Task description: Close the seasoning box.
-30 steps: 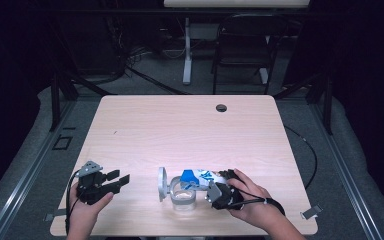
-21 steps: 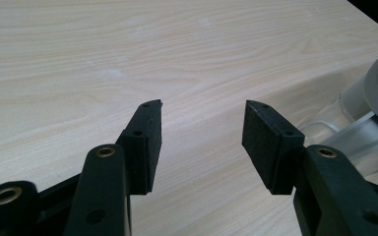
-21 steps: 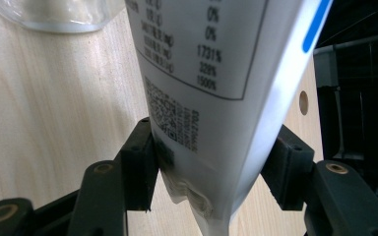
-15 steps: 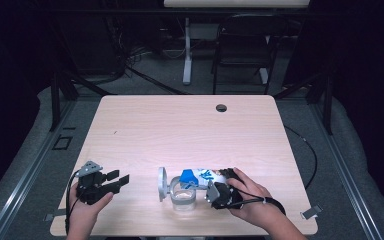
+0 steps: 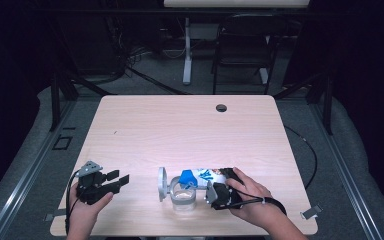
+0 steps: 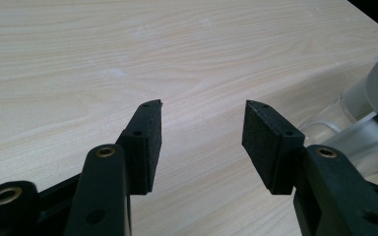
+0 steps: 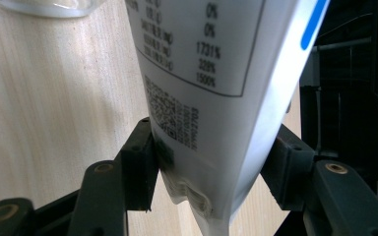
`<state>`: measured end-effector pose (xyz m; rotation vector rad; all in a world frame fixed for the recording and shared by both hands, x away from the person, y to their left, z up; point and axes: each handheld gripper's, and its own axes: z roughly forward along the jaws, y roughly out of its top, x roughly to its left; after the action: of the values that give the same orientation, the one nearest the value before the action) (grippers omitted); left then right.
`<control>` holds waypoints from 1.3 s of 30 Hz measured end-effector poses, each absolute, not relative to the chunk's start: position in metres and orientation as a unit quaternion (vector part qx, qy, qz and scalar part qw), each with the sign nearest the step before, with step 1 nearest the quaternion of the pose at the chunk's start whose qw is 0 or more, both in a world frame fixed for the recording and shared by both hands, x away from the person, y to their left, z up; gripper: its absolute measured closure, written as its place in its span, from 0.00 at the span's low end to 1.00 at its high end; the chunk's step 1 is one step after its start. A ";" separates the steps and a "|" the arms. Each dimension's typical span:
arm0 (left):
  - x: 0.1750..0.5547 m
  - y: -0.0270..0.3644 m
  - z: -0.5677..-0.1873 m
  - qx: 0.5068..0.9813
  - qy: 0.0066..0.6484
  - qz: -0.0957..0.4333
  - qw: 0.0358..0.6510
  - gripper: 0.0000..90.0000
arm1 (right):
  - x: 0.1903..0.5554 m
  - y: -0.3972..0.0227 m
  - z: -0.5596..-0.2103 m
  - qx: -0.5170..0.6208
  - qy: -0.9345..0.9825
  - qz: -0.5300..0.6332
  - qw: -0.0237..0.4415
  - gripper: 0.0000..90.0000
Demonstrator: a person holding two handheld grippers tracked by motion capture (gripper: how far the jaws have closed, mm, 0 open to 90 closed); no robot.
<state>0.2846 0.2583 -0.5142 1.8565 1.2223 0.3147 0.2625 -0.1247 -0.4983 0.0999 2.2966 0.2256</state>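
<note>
A white pouch (image 5: 207, 174) with a blue spout cap (image 5: 186, 178) lies tilted over a clear glass jar (image 5: 184, 198) near the table's front edge. The jar's grey hinged lid (image 5: 162, 183) stands open on its left. My right gripper (image 5: 212, 189) is shut on the pouch's crimped bottom end. In the right gripper view both pads press on the printed pouch (image 7: 202, 73), right gripper (image 7: 211, 132), with the jar rim (image 7: 54, 6) beyond. My left gripper (image 5: 120, 177) rests open at the front left, nothing between its jaws. In the left gripper view, left gripper (image 6: 202, 110), the jar (image 6: 364, 132) shows at the right.
The light wooden table (image 5: 180, 130) has a round black grommet hole (image 5: 221, 107) near its far edge. Beyond the table stand a dark chair (image 5: 240, 45) and a white desk leg (image 5: 186, 50). A cable (image 5: 310, 150) trails off the table's right side.
</note>
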 end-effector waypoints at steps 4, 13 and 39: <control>0.285 0.258 -0.514 0.745 0.491 0.126 0.433 0.55 | 0.262 -0.124 -0.498 0.036 0.908 0.089 0.407 0.51; 0.285 0.258 -0.515 0.746 0.491 0.126 0.432 0.55 | 0.262 -0.124 -0.497 0.032 0.907 0.080 0.411 0.51; 0.285 0.259 -0.516 0.745 0.493 0.124 0.433 0.55 | 0.263 -0.123 -0.495 0.011 0.903 0.065 0.424 0.51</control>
<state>0.2851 0.2588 -0.5160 1.8554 1.2289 0.3091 0.2626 -0.1227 -0.4954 0.0269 2.2595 0.1635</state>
